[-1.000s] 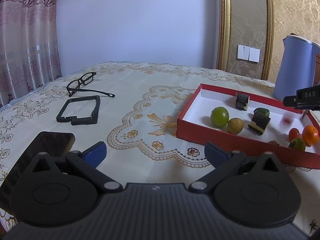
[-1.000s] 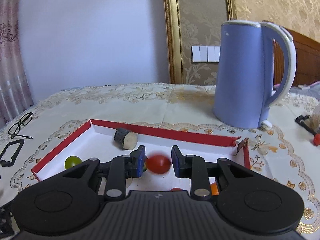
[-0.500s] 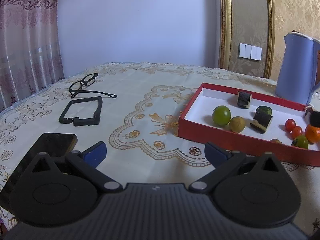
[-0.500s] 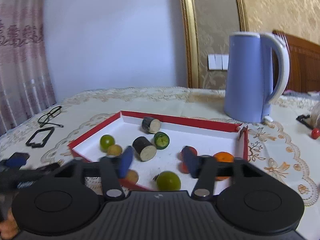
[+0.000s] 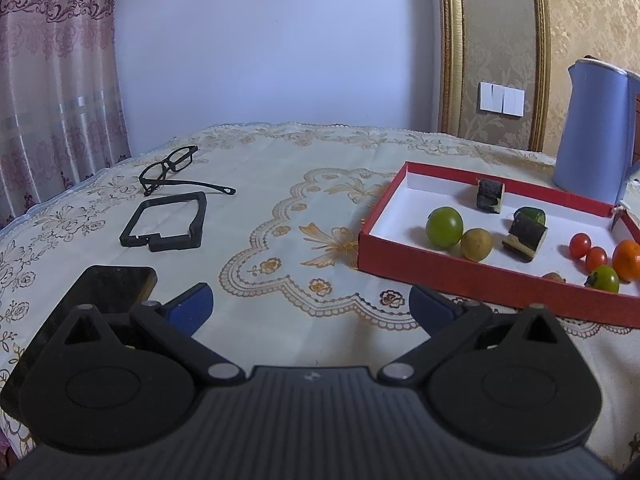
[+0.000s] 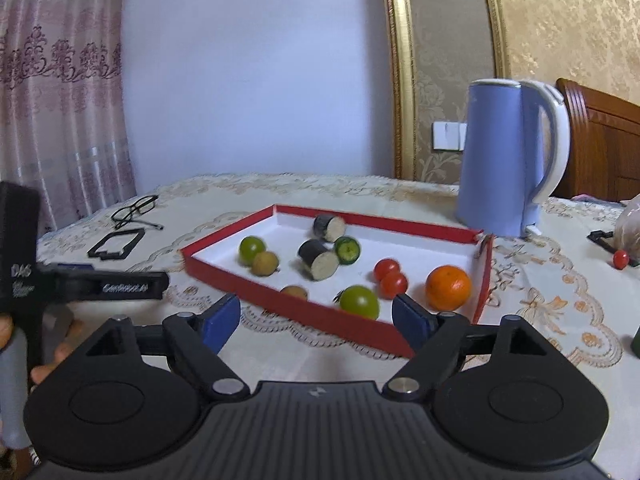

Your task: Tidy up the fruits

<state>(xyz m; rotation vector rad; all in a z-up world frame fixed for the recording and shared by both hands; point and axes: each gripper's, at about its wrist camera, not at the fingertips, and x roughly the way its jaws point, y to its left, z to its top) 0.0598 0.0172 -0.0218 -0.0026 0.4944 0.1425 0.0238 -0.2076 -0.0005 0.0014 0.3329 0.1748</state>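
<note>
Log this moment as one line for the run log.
left gripper: open, empty | right gripper: open, empty | red tray: two cherry tomatoes beside orange | loose cherry tomato: on tablecloth, right of kettle

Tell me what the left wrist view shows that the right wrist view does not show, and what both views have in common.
Only the left wrist view shows the dark phone lying flat near the left tongs.

Only the right wrist view shows a loose cherry tomato on the cloth to the right of the kettle, the wooden headboard, and the right tongs, open and empty.

Both show the red box with the orange, the glasses and the black frame.
</note>
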